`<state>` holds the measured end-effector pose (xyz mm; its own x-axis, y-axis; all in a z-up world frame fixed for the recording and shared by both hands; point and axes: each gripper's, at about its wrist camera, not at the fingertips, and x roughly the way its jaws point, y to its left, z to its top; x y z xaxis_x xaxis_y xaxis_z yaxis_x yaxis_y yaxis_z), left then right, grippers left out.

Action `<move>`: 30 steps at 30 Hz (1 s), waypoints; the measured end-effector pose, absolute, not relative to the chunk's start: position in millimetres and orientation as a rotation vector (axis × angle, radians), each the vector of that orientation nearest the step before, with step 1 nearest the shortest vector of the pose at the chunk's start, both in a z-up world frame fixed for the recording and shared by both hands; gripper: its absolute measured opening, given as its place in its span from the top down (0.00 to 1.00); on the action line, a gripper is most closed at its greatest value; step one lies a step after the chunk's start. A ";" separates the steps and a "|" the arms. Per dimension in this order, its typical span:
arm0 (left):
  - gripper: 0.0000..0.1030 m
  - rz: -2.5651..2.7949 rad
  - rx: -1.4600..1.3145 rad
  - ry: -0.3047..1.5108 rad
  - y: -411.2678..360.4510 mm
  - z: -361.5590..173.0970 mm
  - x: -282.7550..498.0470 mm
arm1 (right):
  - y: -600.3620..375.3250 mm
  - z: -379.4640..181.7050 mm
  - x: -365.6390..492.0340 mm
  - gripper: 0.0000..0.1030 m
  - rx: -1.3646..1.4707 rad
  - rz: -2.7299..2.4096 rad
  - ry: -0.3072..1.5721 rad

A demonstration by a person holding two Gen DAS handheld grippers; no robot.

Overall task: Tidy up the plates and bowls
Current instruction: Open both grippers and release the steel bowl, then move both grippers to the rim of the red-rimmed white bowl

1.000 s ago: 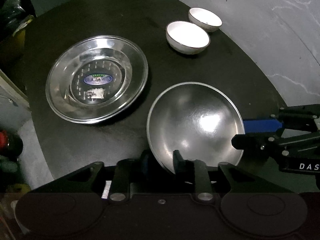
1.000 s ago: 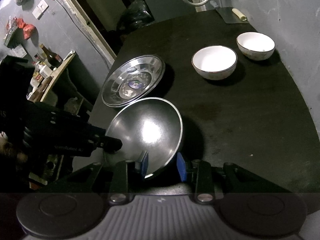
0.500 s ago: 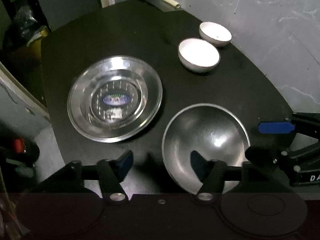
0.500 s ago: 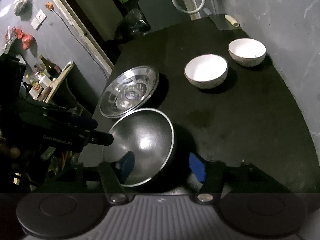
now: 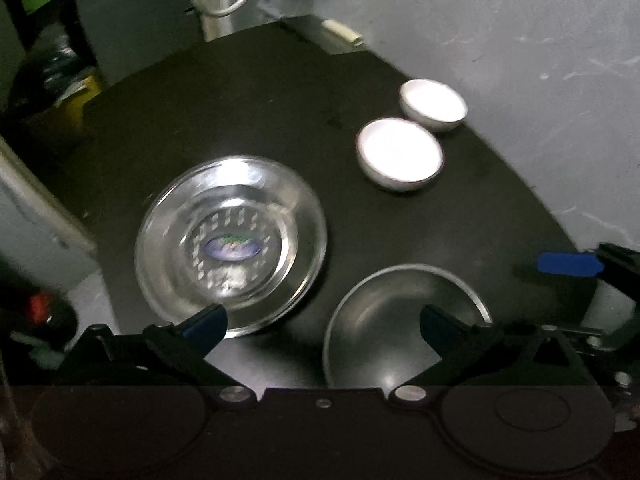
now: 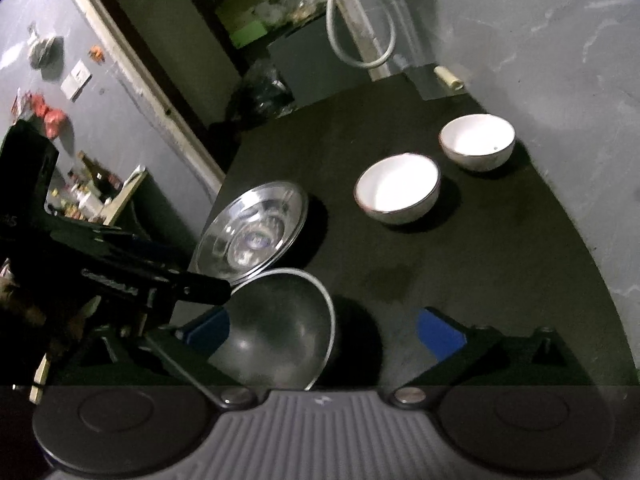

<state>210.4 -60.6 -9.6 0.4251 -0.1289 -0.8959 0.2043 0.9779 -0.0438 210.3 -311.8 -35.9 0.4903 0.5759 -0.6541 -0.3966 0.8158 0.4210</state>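
Note:
A steel bowl (image 5: 400, 320) sits on the black round table (image 5: 260, 112) at its near edge; it also shows in the right wrist view (image 6: 280, 320). A shiny steel plate (image 5: 232, 240) with a blue sticker lies left of it and shows in the right wrist view (image 6: 252, 236). Two white bowls (image 5: 400, 154) (image 5: 434, 104) stand at the right, side by side (image 6: 398, 188) (image 6: 478, 142). My left gripper (image 5: 320, 322) is open and empty, above the near edge. My right gripper (image 6: 324, 328) is open and empty, just behind the steel bowl.
A grey wall (image 6: 540, 40) runs along the table's right side. A white hose (image 6: 360, 40) and a dark box stand beyond the far edge. A shelf with bottles (image 6: 88, 192) is at the left, off the table.
Both grippers let go of the steel bowl's rim, opened wide and drew back and up. The bowl now rests on the table.

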 end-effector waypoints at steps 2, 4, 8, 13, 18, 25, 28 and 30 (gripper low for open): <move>0.01 -0.239 0.081 1.092 -62.3 -6.6 216.6 | -311.2 -37.7 213.1 0.00 0.225 0.560 0.852; 0.01 -0.242 0.098 1.061 -64.9 -1.8 223.7 | -308.8 -39.7 216.2 0.00 0.211 0.517 0.815; 0.01 -0.219 0.100 1.001 -65.2 6.1 240.8 | -306.9 -44.9 223.4 0.00 0.209 0.439 0.776; 0.01 -0.217 0.062 0.958 -69.9 -1.3 273.1 | -312.4 -53.1 240.9 0.00 0.227 0.318 0.765; 0.01 -0.212 0.001 0.973 -80.3 -20.1 311.7 | -322.9 -68.7 269.3 0.00 0.301 0.211 0.780; 0.01 -0.178 0.167 0.927 -109.2 -35.7 353.2 | -307.7 -71.3 294.7 0.00 0.176 0.173 0.729; 0.01 -0.175 0.260 0.907 -120.4 -42.9 361.5 | -301.0 -70.7 305.7 0.00 0.098 0.167 0.712; 0.01 -0.168 0.292 0.901 -122.5 -45.8 363.4 | -299.8 -70.6 311.2 0.00 0.087 0.161 0.706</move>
<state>363.4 -122.5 -45.8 0.6115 -0.0218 -0.7909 0.2648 0.9476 0.1786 311.2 -299.8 -70.6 0.7491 0.1761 -0.6387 -0.1173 0.9841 0.1337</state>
